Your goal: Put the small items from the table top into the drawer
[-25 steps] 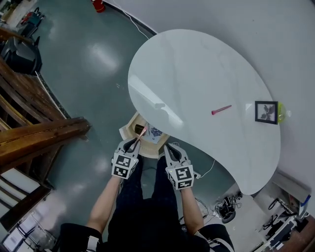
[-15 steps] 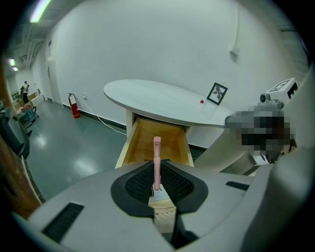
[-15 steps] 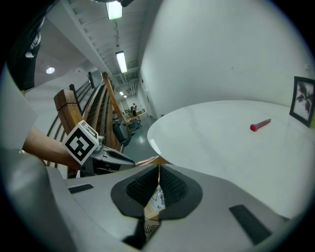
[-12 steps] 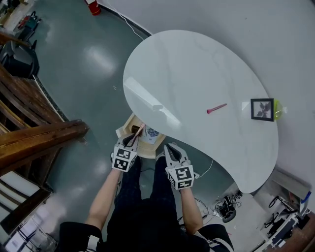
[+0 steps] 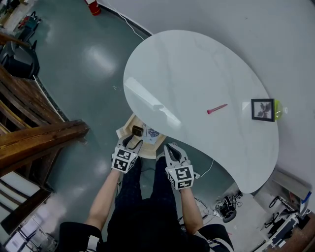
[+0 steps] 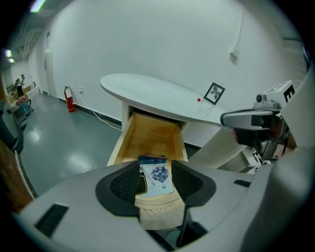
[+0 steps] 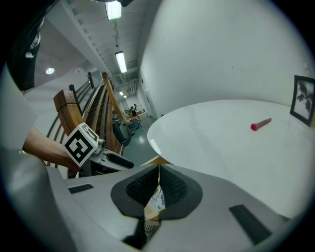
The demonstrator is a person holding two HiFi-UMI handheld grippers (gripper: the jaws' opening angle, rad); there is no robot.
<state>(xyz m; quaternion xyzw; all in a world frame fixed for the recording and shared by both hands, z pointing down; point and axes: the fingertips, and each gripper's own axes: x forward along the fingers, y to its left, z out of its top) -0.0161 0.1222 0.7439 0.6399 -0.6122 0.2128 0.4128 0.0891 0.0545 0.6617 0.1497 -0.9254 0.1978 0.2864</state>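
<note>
The wooden drawer point(image 5: 129, 134) stands pulled out under the white table's point(image 5: 197, 74) near edge. My left gripper point(image 5: 133, 142) hangs over it; its jaws have just been opening and stand open with nothing between them. In the left gripper view point(image 6: 156, 186) a blue printed card point(image 6: 160, 173) lies in the drawer point(image 6: 150, 135) with a thin stick point(image 6: 147, 176) on it. My right gripper point(image 5: 168, 148) is beside it, shut and empty point(image 7: 158, 184). A red pen-like item point(image 5: 217, 108) point(image 7: 261, 123) and a small black picture frame point(image 5: 262, 109) rest on the table.
A dark object point(image 5: 137, 130) sits at the drawer's left side. Wooden stair rails point(image 5: 34, 138) run along the left. A fire extinguisher point(image 5: 91, 6) stands by the far wall. Cables and gear point(image 5: 226, 207) lie on the floor at lower right.
The pink stick that my left gripper held over the drawer is out of its jaws, which have opened. The left gripper sank slightly. The right gripper stayed still.
</note>
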